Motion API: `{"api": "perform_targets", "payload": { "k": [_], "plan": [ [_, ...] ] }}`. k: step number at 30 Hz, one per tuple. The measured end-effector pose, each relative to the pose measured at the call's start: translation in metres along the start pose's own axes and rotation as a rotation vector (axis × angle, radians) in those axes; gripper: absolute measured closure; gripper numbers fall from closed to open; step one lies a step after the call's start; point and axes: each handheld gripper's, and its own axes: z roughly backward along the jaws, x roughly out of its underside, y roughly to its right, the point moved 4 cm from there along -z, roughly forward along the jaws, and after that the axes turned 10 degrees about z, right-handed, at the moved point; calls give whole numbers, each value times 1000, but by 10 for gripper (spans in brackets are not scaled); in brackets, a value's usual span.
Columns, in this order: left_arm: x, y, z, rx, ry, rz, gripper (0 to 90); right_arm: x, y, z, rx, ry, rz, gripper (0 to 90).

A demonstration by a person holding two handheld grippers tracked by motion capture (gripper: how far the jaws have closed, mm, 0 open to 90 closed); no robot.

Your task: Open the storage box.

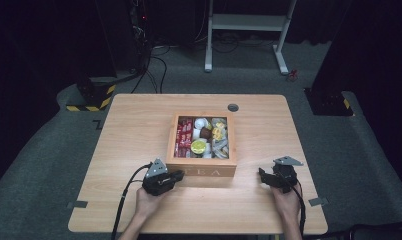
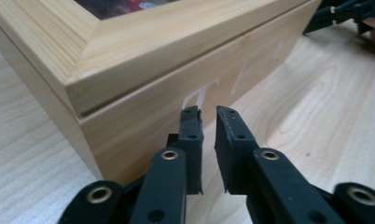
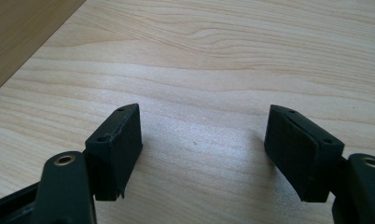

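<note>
A wooden tea box (image 1: 201, 171) stands mid-table, its framed lid down, with packets and sachets visible through the top. My left gripper (image 1: 182, 175) lies low at the box's front left corner. In the left gripper view its jaws (image 2: 208, 112) point at the box's front wall (image 2: 143, 116), near the letter T. Only a narrow gap separates them, and nothing is in it. My right gripper (image 1: 262, 175) rests to the right of the box. Its jaws (image 3: 202, 126) stand wide over bare tabletop with nothing between them.
The wooden table (image 1: 139, 130) has a round grommet (image 1: 233, 107) behind the box. A white desk frame (image 1: 249, 30) and cables lie on the carpet beyond. The right gripper (image 2: 344, 14) appears far off in the left gripper view.
</note>
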Motion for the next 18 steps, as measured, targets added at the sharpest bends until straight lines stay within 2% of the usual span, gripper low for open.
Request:
{"api": "perform_targets", "payload": {
  "k": [8, 10, 14, 18],
  "plan": [
    [-3, 0, -4, -19, 12, -9, 868, 0, -1, 0, -9, 3, 6, 277],
    [-3, 1, -5, -9, 11, 13, 877, 0, -1, 0, -9, 3, 6, 276],
    [-6, 1, -4, -5, 8, 10, 900, 0, -1, 0, -8, 3, 6, 276],
    [-13, 5, -1, 4, 26, 7, 900, 0, -2, 0, -9, 1, 3, 276]
  ]
}}
